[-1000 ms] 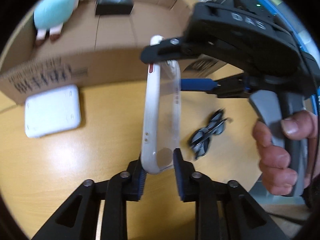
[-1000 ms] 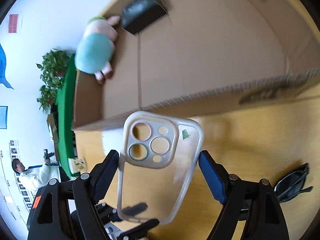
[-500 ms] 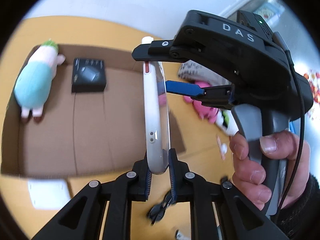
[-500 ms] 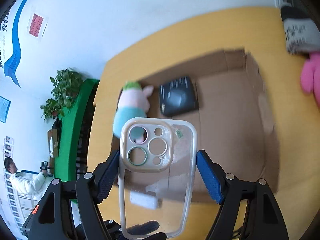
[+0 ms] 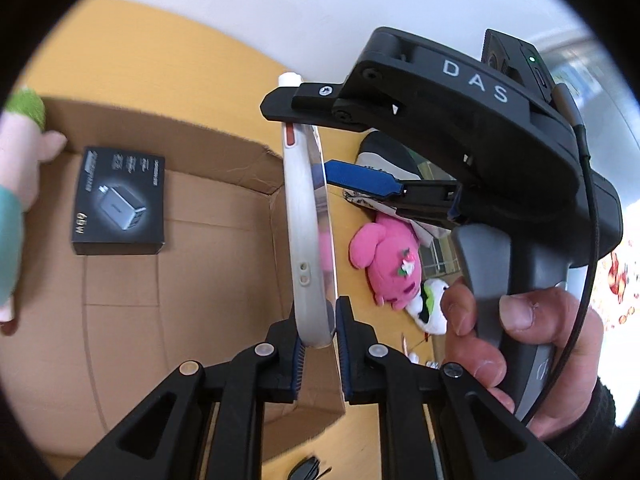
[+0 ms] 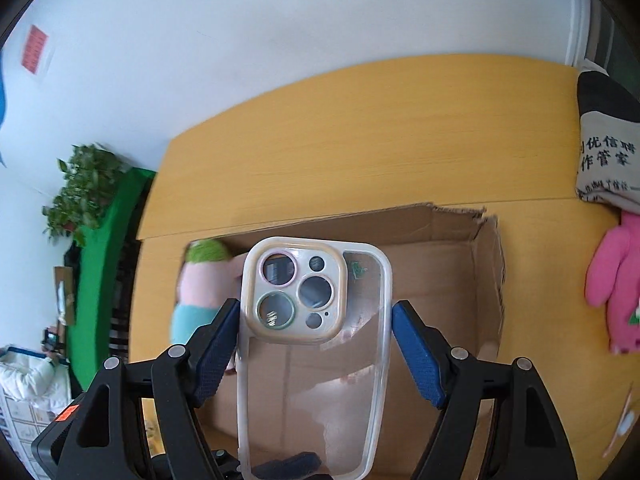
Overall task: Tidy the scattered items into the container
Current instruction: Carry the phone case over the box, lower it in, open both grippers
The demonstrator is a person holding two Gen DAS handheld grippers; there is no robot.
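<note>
Clear plastic phone case (image 5: pixel 310 236) held upright above the open cardboard box (image 5: pixel 224 152), gripped only at its bottom end.

Cardboard first: one box sits on one yellow table (image 6: pixel 360 128), and inside it lie one plush doll in teal (image 6: pixel 192 300) and one black charger box (image 5: pixel 118 200). Outside wait one grey cloth bag (image 6: pixel 608 152), one pink plush toy (image 5: pixel 390 262) with a small white-and-green toy touching it, and one pair of dark glasses barely seen at the left view's bottom edge. The left gripper (image 5: pixel 318 326) is closed tight on the case's lower edge; the right gripper (image 6: pixel 316 340) stands spread to either side of the case, one pad touching or nearly touching its rim, so it holds nothing firmly. The risk, as I judge it: such a narrow pinch on slick plastic could let the case pivot or slip, and a careless release might land it on the box wall or the table.
</note>
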